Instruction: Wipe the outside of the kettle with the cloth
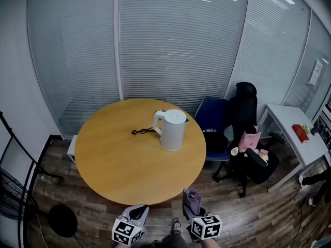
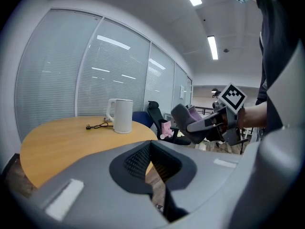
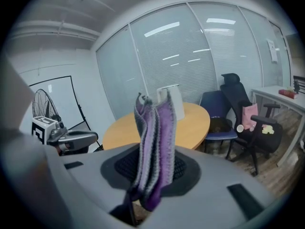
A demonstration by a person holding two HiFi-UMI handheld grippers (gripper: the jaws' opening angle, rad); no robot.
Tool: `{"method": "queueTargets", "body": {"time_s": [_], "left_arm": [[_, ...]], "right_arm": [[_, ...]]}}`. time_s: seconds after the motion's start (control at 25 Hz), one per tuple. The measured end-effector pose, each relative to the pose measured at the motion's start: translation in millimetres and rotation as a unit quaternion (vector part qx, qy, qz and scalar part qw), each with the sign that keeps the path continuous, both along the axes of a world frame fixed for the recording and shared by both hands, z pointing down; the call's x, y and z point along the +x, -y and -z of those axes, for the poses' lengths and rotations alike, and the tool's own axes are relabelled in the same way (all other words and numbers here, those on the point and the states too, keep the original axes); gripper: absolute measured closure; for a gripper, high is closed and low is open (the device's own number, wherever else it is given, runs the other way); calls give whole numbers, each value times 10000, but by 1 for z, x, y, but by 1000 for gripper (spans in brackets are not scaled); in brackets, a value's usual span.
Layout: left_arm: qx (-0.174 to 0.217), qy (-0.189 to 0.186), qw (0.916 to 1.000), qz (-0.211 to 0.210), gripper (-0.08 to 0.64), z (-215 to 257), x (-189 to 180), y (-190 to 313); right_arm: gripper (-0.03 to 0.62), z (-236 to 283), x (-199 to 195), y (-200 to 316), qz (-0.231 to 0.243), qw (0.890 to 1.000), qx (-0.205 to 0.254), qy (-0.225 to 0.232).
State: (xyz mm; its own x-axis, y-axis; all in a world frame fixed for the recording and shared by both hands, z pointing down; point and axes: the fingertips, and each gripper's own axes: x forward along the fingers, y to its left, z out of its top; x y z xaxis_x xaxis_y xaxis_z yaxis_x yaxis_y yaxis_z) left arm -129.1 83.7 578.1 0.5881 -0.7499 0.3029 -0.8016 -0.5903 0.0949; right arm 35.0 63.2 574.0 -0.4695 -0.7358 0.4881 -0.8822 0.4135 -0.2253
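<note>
A white kettle (image 1: 172,129) stands upright right of centre on the round wooden table (image 1: 119,159), its black cord (image 1: 144,131) lying to its left. Both grippers hover over the floor just short of the table's near edge. My left gripper (image 1: 135,213) is shut with nothing in it. My right gripper (image 1: 192,200) is shut on a folded purple and grey cloth (image 3: 153,151) that stands up between its jaws. In the right gripper view the cloth hides part of the kettle (image 3: 175,99). The left gripper view shows the kettle (image 2: 122,116) far off, with the right gripper (image 2: 183,120) to its right.
A blue chair (image 1: 214,120) and a black office chair (image 1: 248,128) with a pink bag (image 1: 252,138) stand right of the table. A white side table (image 1: 295,133) is at far right, a floor fan (image 1: 13,200) at left. Glass walls with blinds enclose the room.
</note>
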Motion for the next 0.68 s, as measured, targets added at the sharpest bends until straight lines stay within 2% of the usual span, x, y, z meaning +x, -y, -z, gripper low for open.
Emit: {"method": "queueTargets", "body": {"time_s": [0.4,0.68], "left_arm": [[6,4,10000,-9,549,0,-8,-6],[13,-6,10000,-43,549,0,2,-4]], "right_arm": [[485,2,-10,-3,77,10000,16,-48],[485,1,-4,-2,80,10000,27,-53]]}}
